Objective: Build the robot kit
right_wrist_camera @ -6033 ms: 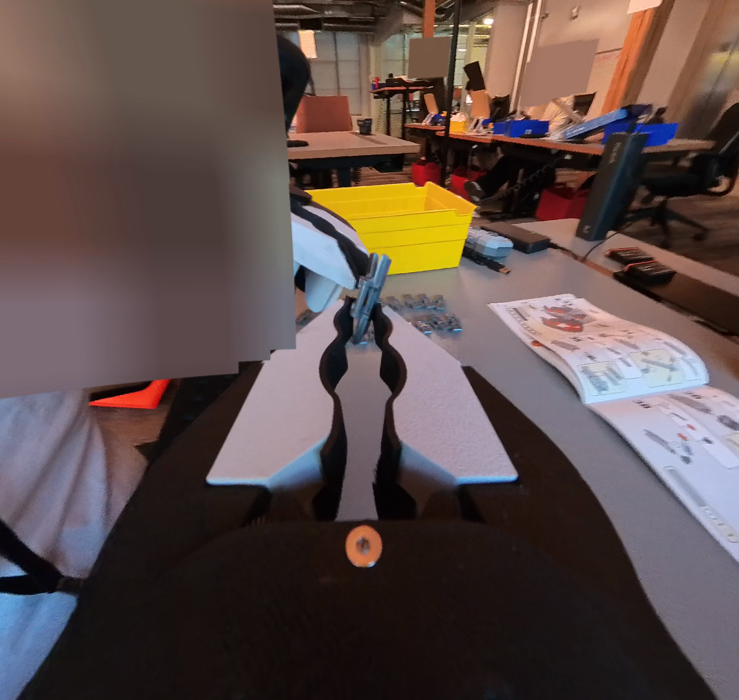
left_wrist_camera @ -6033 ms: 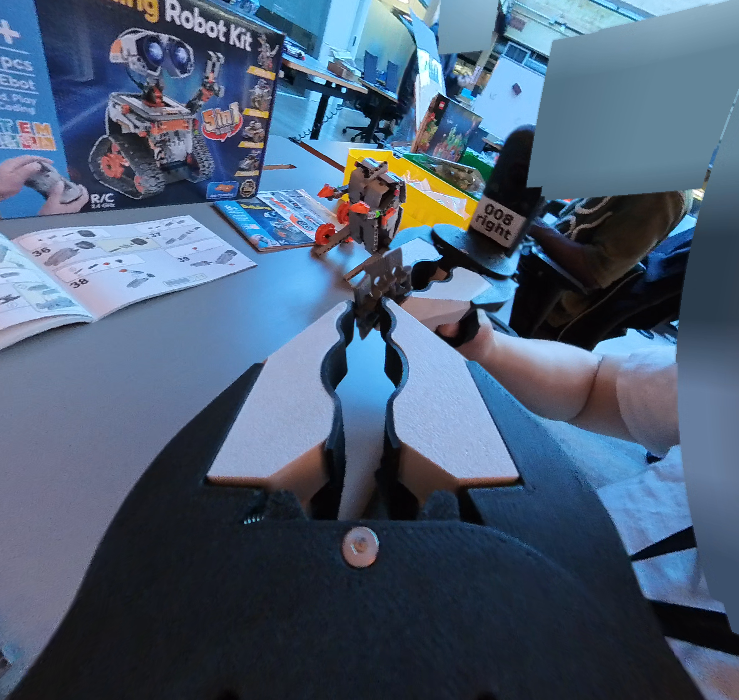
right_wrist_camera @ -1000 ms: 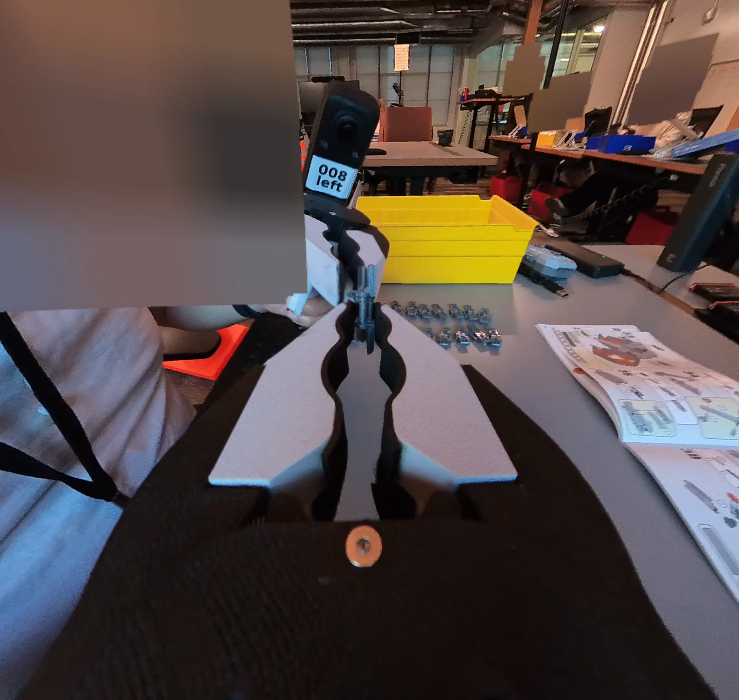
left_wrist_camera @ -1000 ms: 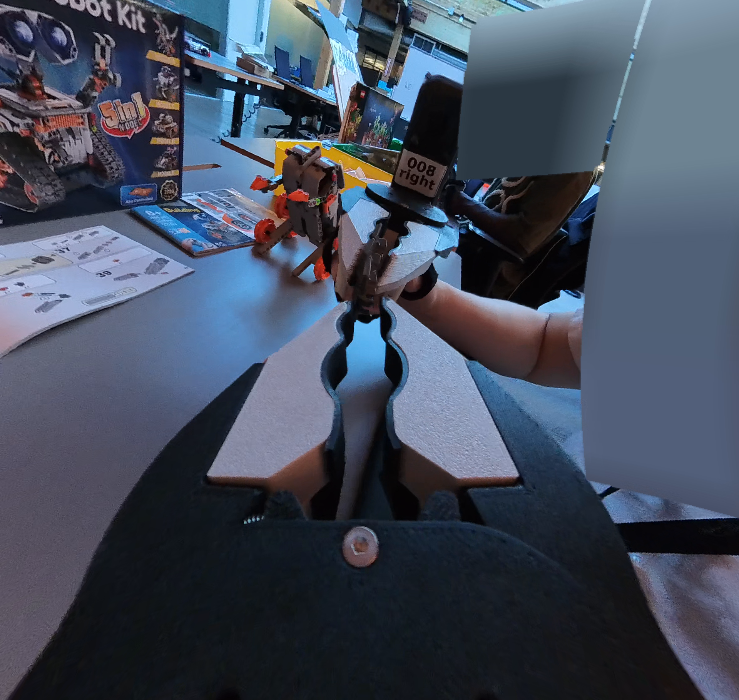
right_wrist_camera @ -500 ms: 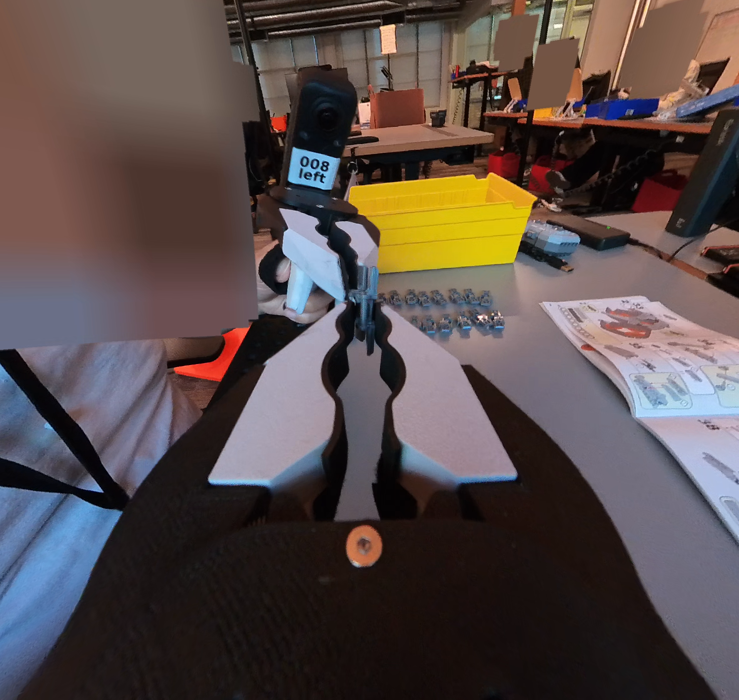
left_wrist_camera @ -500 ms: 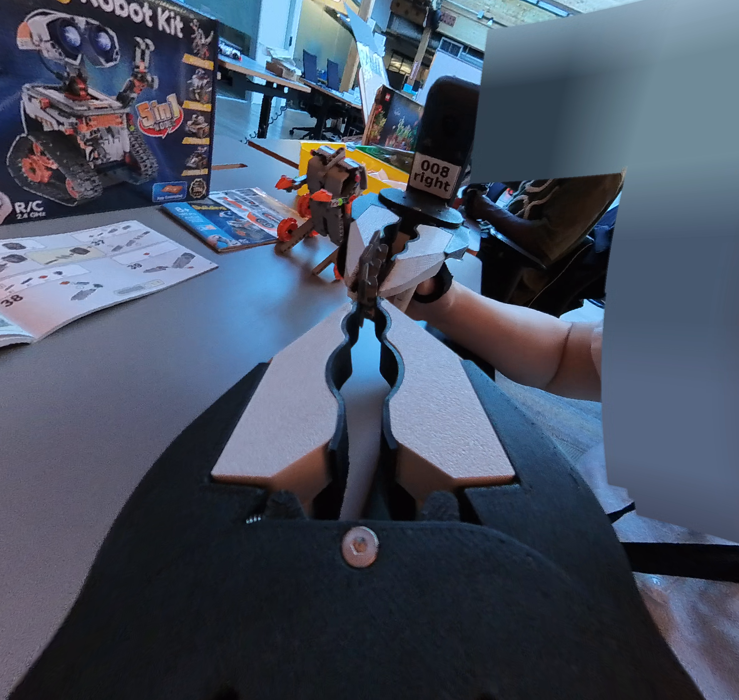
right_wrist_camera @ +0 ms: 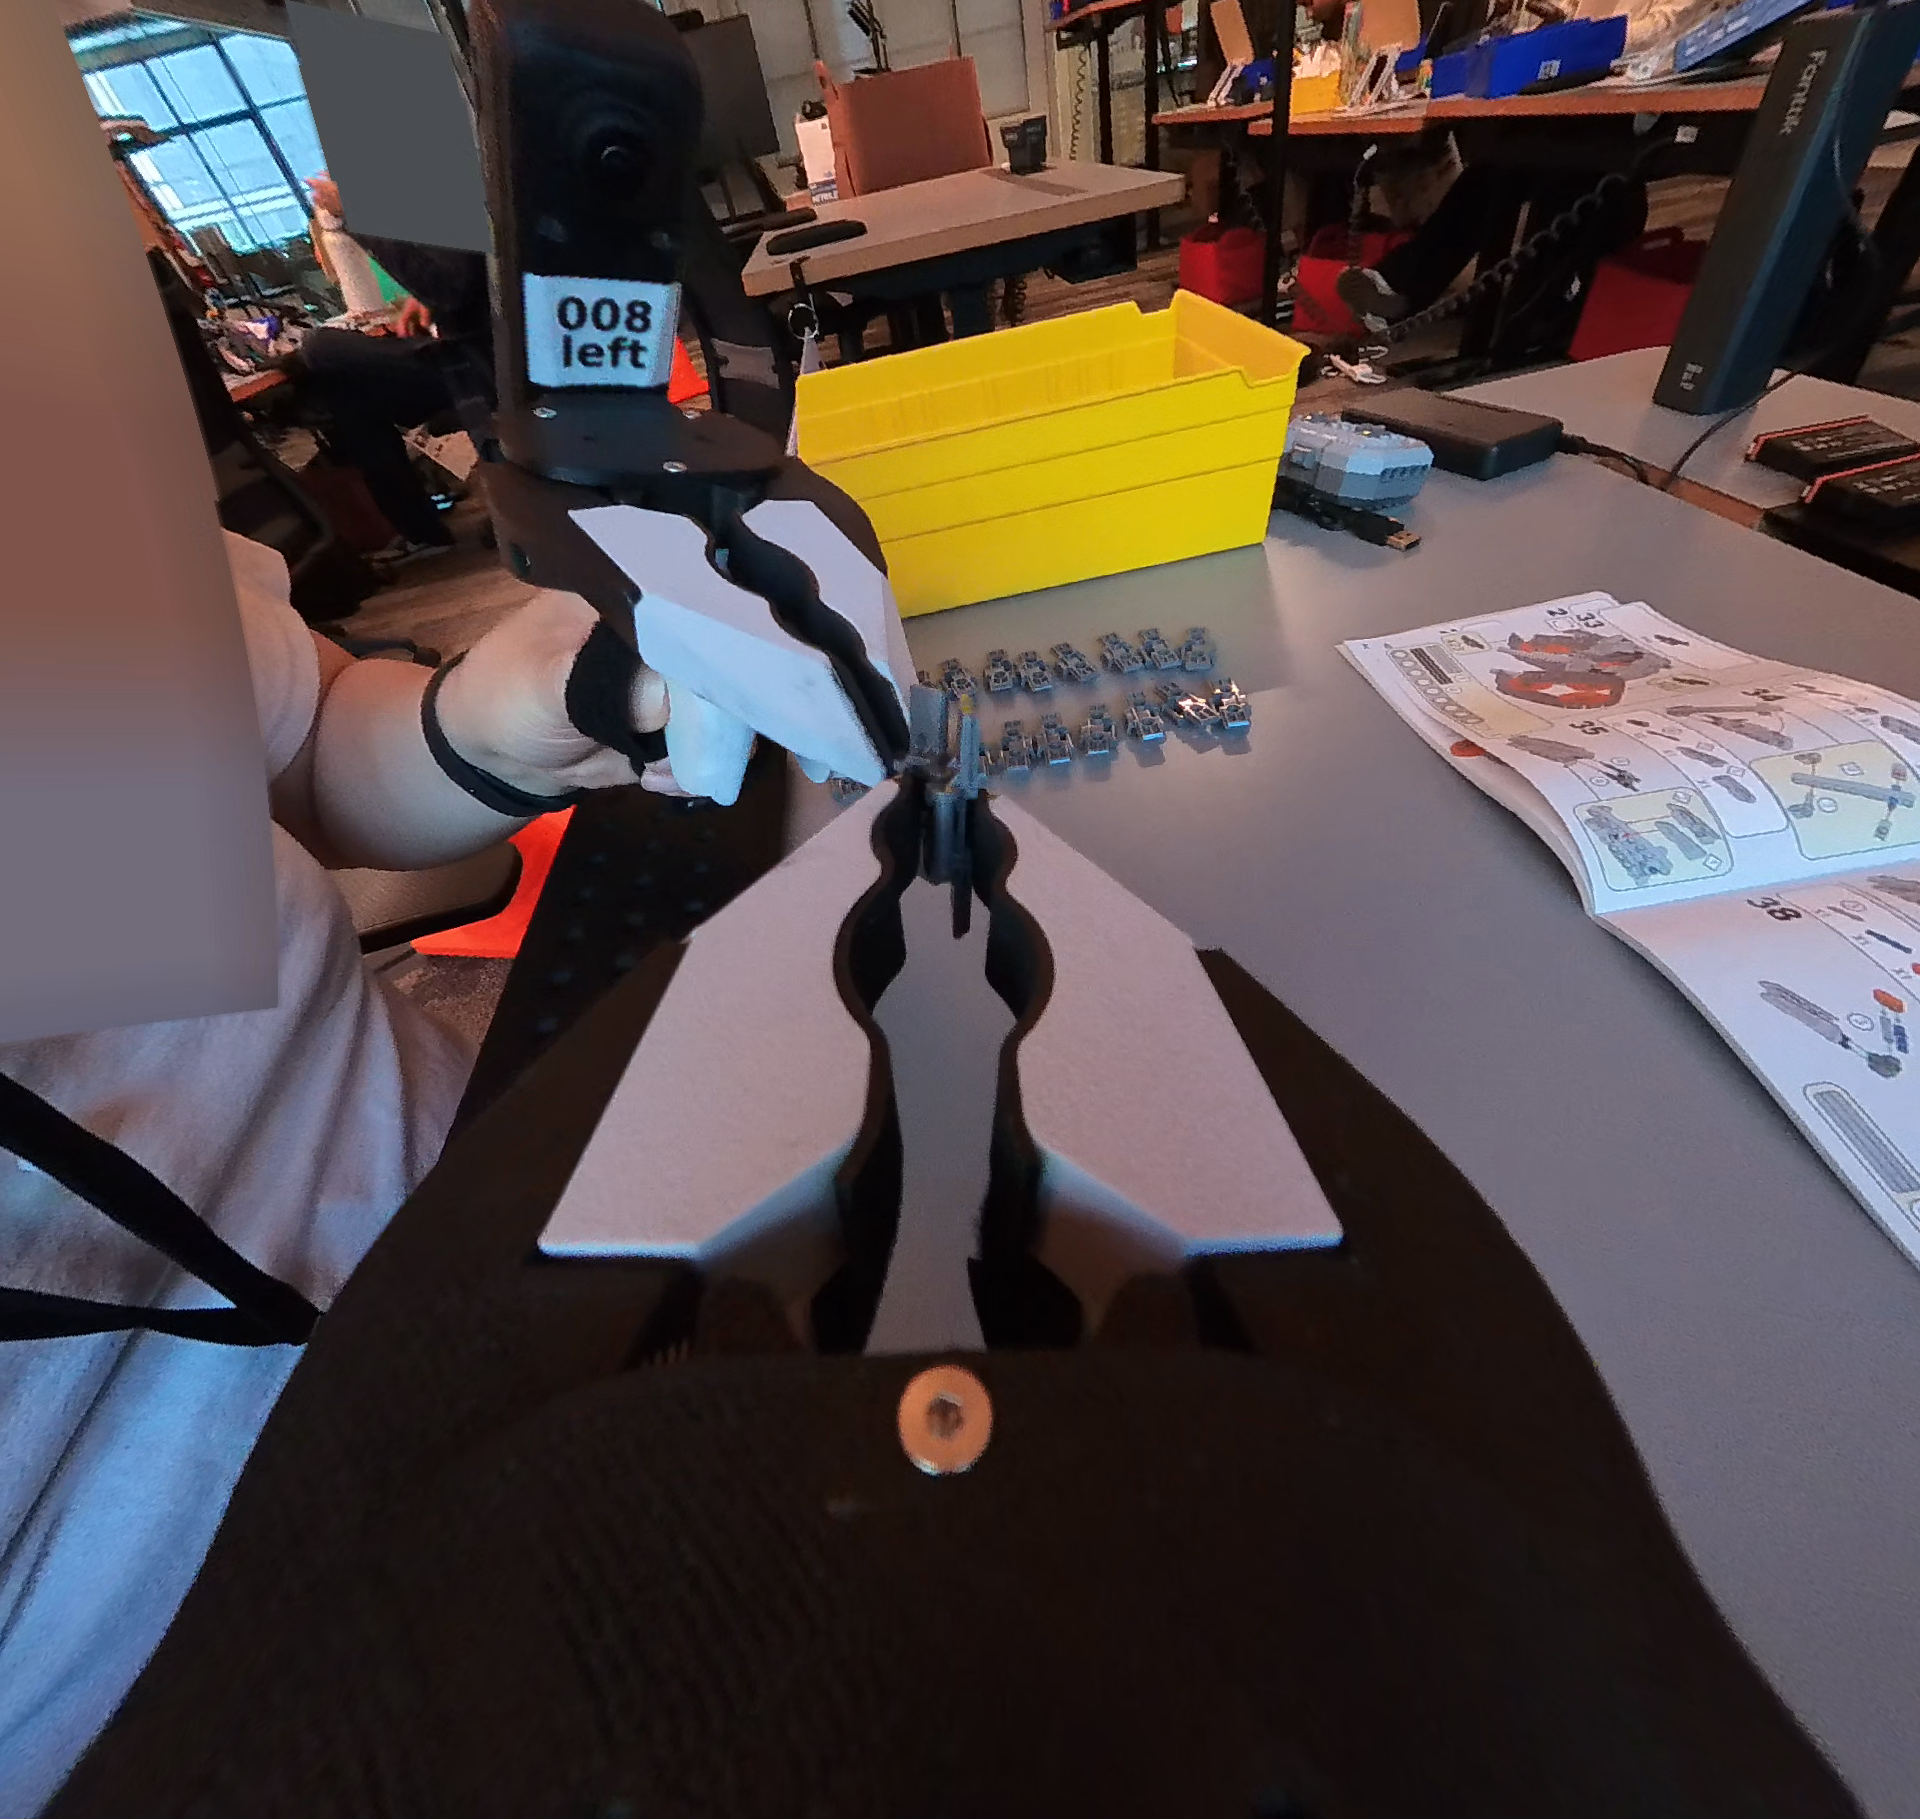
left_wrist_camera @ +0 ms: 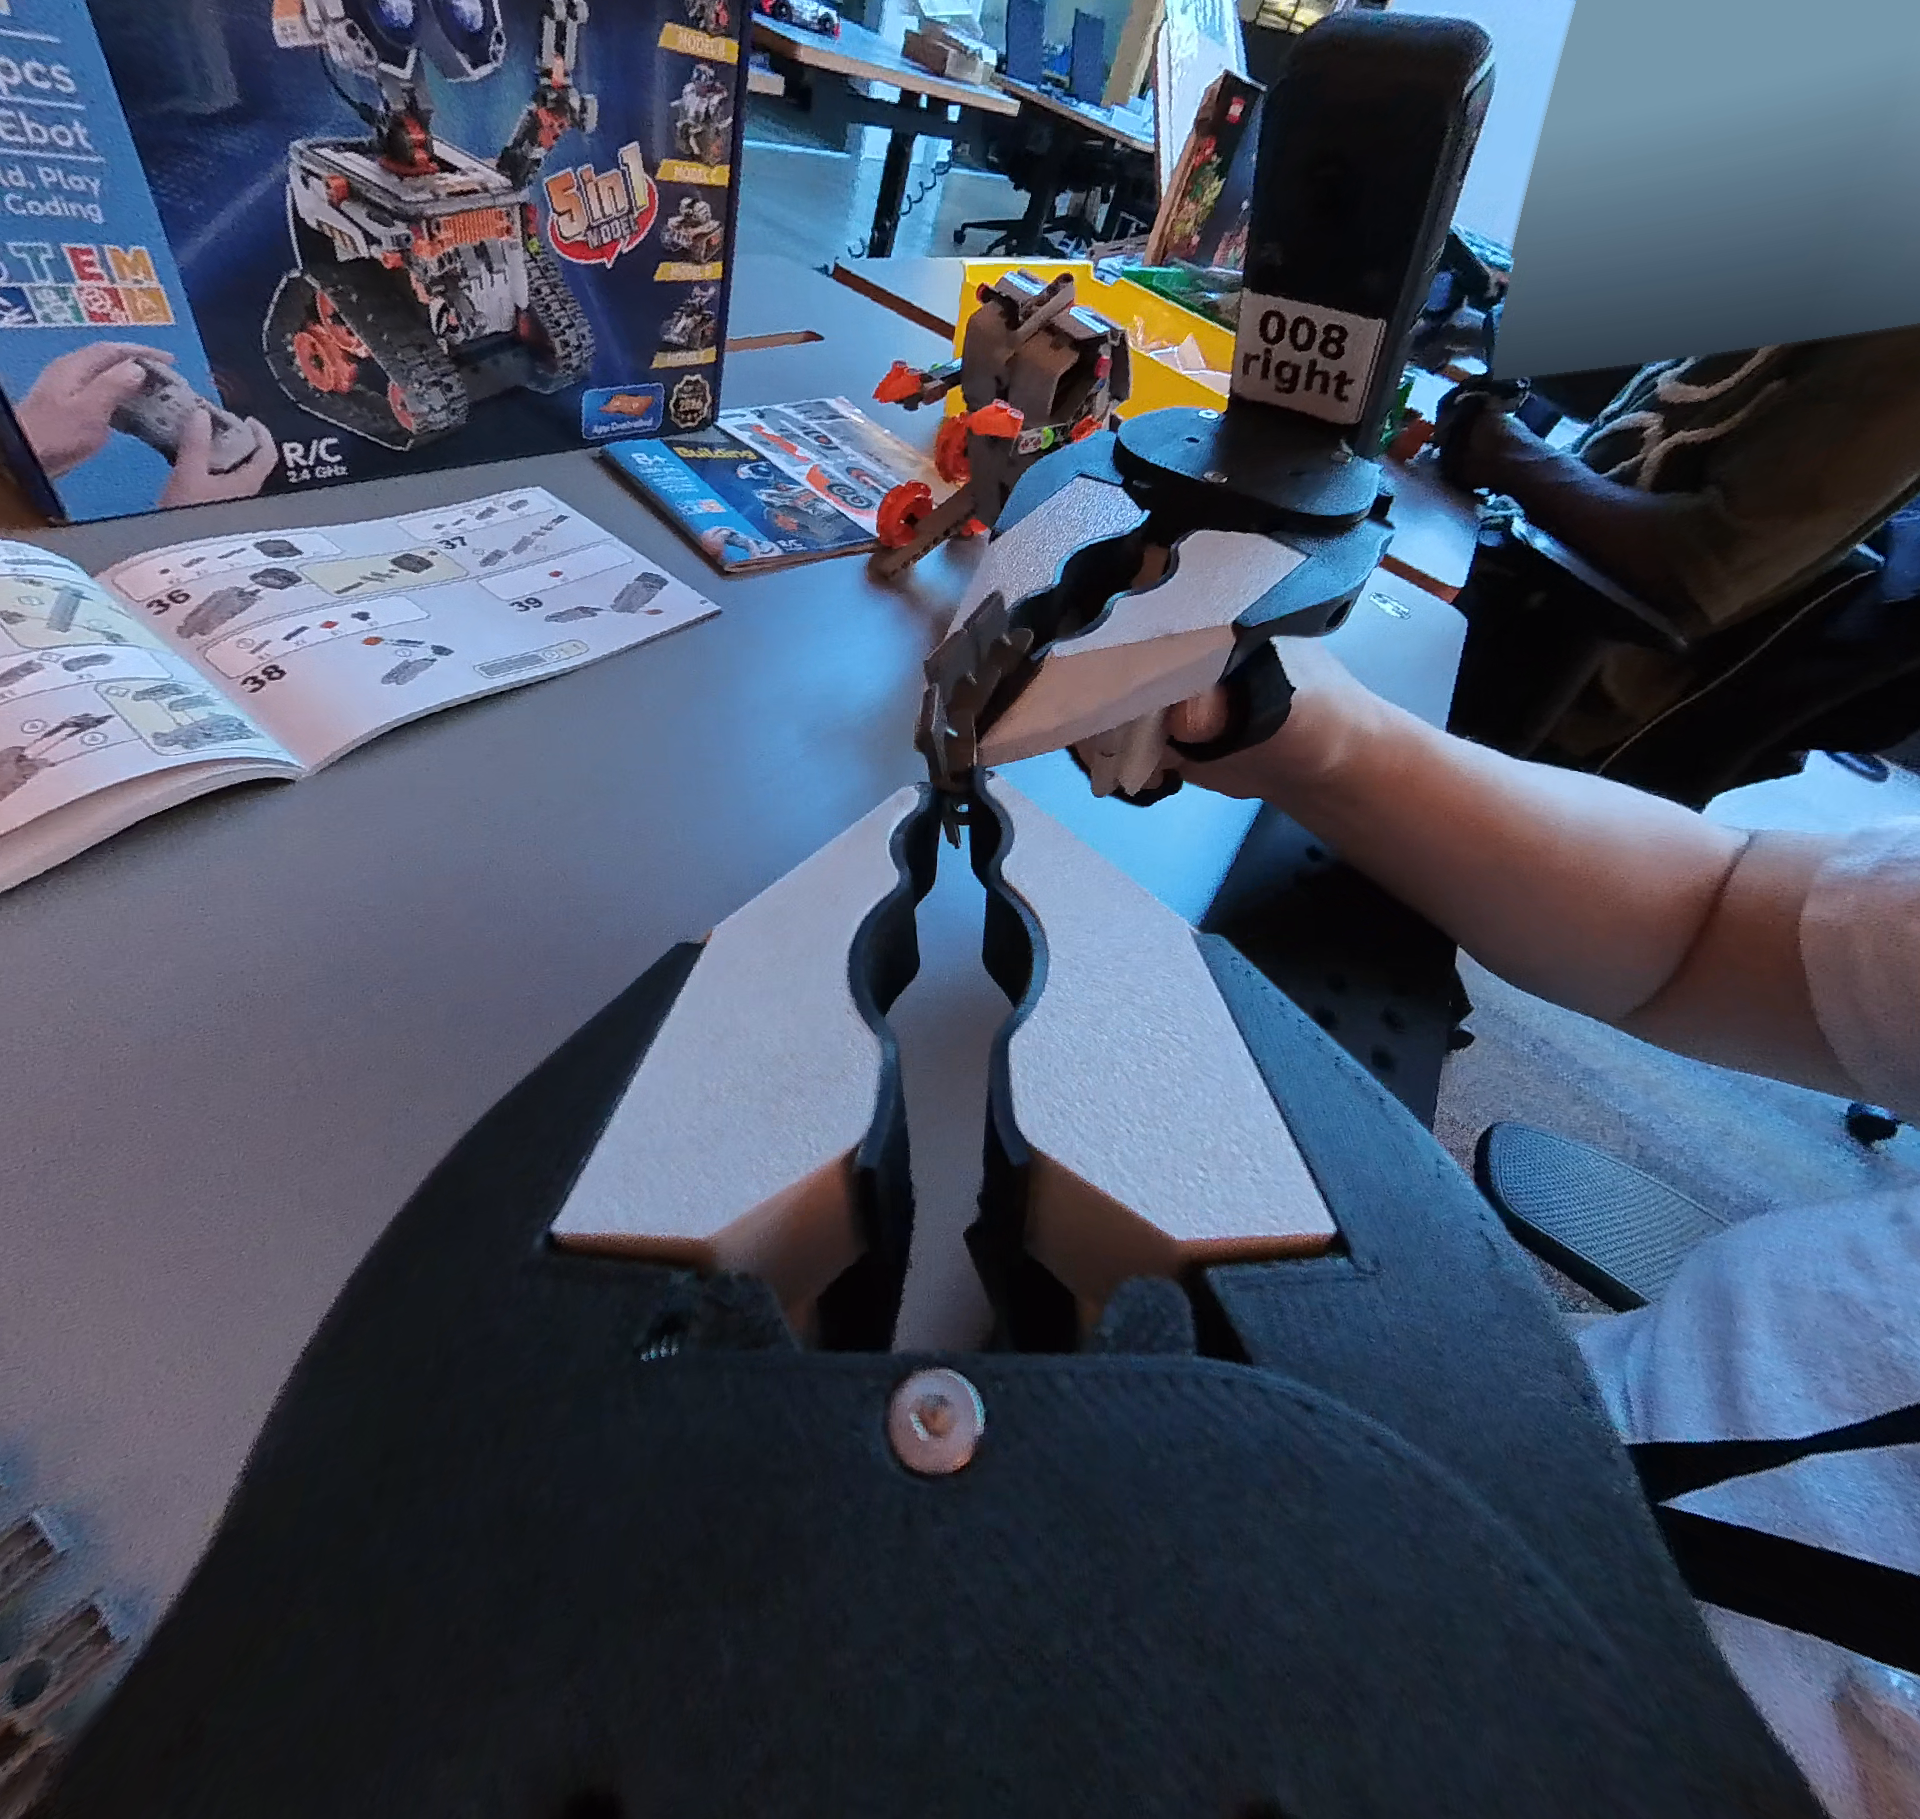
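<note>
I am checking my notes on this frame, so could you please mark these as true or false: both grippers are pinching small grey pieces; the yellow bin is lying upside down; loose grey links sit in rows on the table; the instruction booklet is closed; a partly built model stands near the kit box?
1. Both grippers pinch small grey pieces. True: the left gripper and the right gripper are each shut on a small grey piece, tips nearly meeting.
2. The yellow bin is upside down. False: it stands upright, open side up.
3. Loose grey links sit in rows on the table. True.
4. The instruction booklet is closed. False: it lies open.
5. A partly built model stands near the kit box. True.
</note>
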`<state>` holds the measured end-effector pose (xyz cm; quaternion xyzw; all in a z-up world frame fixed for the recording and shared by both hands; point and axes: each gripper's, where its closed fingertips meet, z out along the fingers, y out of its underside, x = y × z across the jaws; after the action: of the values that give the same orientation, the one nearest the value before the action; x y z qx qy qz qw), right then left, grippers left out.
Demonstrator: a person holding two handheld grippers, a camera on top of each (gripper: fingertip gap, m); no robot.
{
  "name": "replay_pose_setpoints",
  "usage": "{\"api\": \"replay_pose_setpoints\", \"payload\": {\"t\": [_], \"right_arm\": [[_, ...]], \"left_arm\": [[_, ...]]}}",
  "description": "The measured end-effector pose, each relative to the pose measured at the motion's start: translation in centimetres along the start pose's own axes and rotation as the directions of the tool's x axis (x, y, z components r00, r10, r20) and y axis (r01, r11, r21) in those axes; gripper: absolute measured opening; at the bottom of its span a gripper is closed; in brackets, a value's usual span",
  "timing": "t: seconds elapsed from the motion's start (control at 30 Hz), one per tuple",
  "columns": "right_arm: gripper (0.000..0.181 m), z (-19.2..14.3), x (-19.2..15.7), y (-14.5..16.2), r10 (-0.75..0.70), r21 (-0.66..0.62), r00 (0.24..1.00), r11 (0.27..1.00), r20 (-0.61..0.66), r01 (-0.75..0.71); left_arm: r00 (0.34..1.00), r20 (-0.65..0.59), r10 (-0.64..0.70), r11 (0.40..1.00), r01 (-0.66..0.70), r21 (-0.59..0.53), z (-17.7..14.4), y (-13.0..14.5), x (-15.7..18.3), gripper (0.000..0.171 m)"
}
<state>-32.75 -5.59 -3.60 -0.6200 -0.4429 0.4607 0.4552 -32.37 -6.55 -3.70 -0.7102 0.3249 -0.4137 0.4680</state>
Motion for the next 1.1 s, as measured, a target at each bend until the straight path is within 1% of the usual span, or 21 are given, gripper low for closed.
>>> {"api": "replay_pose_setpoints", "payload": {"t": [0.1, 0.27, 0.4, 0.53, 0.63, 0.8, 1.0, 1.03, 1.1], "right_arm": [[0.006, -0.1, -0.1, -0.1, -0.005, 0.006, 1.0, 1.0, -0.002, 0.005], [0.005, -0.4, -0.3, -0.7, -0.058, 0.038, 0.998, 0.998, -0.023, 0.058], [0.005, -0.4, -0.1, -0.5, -0.096, 0.031, 0.993, 0.995, -0.068, 0.098], [0.006, -0.5, -0.2, -0.4, -0.115, 0.022, 0.991, 0.993, -0.075, 0.117], [0.006, -0.4, -0.2, -0.2, -0.129, 0.018, 0.988, 0.991, -0.08, 0.131], [0.006, -0.3, -0.5, -0.3, -0.142, 0.028, 0.987, 0.989, -0.071, 0.145], [0.006, -0.1, -0.1, -0.2, -0.151, 0.025, 0.984, 0.988, -0.095, 0.154], [0.006, -0.2, -0.1, -0.2, -0.152, 0.025, 0.984, 0.988, -0.092, 0.155], [0.006, -0.4, -0.2, -1.0, -0.168, 0.053, 0.98, 0.983, -0.102, 0.174]], "left_arm": [[1.0, 0.016, 0.023, 1.0, -0.023, -0.002, 0.0, -0.1, 0.1, 0.003], [0.995, 0.062, 0.074, 0.997, -0.075, 0.011, 0.0, -0.6, 0.5, 0.003], [0.989, 0.109, 0.1, 0.995, -0.1, -0.01, 0.2, -0.5, 0.4, 0.003], [0.988, 0.114, 0.108, 0.994, -0.106, -0.023, 0.2, -0.4, 0.5, 0.003], [0.982, 0.125, 0.144, 0.989, -0.14, -0.042, 0.2, -0.3, 0.4, 0.003], [0.99, 0.06, 0.129, 0.991, -0.126, -0.046, 0.1, -0.3, 0.5, 0.003], [0.992, 0.045, 0.122, 0.992, -0.12, -0.041, 0.2, -0.3, 0.1, 0.003], [0.993, 0.025, 0.116, 0.993, -0.115, -0.031, 0.1, -0.4, 0.2, 0.003], [0.996, -0.02, 0.093, 0.995, -0.092, 0.029, -0.1, -1.1, 0.5, 0.004]]}}
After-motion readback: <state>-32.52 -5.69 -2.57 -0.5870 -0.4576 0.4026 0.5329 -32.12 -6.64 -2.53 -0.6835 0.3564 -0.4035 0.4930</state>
